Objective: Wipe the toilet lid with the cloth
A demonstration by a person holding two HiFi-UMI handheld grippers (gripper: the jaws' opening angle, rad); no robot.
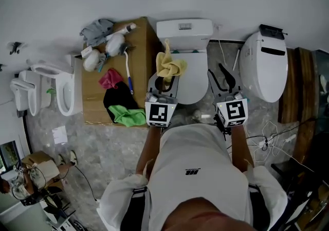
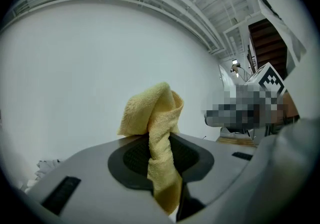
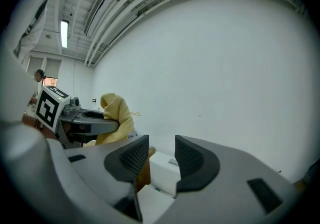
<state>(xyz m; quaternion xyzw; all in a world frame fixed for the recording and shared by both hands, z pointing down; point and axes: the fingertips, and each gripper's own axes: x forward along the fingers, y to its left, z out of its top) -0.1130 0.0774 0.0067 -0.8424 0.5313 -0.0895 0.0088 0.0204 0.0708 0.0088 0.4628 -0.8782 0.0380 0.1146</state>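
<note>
Our white shirt (image 1: pixel 195 168) fills the near edge, and beyond it the toilet lid (image 1: pixel 194 83) lies shut in front of the cistern (image 1: pixel 184 29). We hold the left claw (image 1: pixel 163 83) clamped on the yellow cloth (image 1: pixel 170 65) above the lid's far left part. The right claw (image 1: pixel 226 78) stands open and empty just right of the lid. We judge that the cloth, pinched as a twisted bunch, may slip free or wipe only a narrow strip once pressed down.

Right gripper (image 3: pixel 161 148) gapes empty before the toilet tank (image 3: pixel 162 172).
</note>
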